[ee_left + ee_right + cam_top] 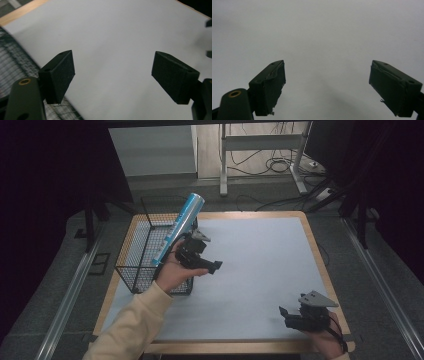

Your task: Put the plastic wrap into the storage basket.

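A black wire basket [131, 270] stands on the left part of the white-topped table [260, 260]. A blue and silver can [181, 225] leans inside it, with its top sticking out past the back right rim. My left gripper [210, 262] hovers just right of the basket with its jaws towards the table's middle. In the left gripper view it is open [113, 75], with bare white surface between the pads and basket mesh [12, 62] at lower left. My right gripper [285, 316] rests near the front right corner, open [327, 85] over the plain tabletop.
The table has a wooden border [320, 265]. Beyond its far edge stand white desk legs [223, 165] with cables [280, 165] on the floor. Metal rails [65, 305] run along both sides. The right gripper's jaw tips [209, 23] show far off in the left gripper view.
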The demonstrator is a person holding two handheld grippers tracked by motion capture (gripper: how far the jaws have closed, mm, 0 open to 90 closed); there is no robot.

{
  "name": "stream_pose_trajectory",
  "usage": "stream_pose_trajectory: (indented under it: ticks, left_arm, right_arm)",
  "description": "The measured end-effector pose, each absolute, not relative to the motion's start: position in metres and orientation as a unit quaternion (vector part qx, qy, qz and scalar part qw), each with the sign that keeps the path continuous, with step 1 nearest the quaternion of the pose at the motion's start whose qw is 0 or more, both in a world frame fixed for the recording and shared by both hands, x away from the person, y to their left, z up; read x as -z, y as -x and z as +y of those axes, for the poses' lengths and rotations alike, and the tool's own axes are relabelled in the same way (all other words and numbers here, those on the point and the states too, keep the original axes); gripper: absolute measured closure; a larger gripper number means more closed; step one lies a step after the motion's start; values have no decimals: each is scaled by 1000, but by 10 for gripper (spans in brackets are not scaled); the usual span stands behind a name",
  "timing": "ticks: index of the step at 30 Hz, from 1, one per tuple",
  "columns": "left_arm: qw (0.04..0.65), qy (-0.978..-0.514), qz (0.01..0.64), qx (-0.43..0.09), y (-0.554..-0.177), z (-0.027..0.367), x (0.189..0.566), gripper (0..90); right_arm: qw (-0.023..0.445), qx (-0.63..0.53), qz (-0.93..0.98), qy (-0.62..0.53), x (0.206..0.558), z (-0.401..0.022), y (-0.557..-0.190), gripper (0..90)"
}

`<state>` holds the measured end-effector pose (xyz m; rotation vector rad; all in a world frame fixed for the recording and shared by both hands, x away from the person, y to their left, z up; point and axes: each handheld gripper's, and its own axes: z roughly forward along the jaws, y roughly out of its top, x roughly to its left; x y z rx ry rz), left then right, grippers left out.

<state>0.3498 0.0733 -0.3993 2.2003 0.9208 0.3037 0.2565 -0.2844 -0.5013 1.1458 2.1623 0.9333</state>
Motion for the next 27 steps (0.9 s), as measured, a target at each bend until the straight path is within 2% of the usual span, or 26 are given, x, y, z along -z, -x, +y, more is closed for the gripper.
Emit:
stream_pose_trajectory:
  ticks: [4,10,14,20,27]
  left_arm:
    - [368,-865,324,-109,-327,54,414,186]
    - [362,-873,310,-103,-310,42,435,185]
    - [362,-878,304,-80,-299,35,455,186]
    - [353,-880,311,-64,-295,34,475,186]
    - [351,-880,313,-60,-296,34,479,186]
  right_arm:
    - [258,-345,798,-422,501,-284,-256,140]
    - [258,-345,798,-422,502,-284,-256,140]
    - [258,-344,799,-421,502,-284,-257,140]
    - [259,-344,798,-422,503,-284,-257,140]
    - [267,-353,795,-415,501,-283,-255,140]
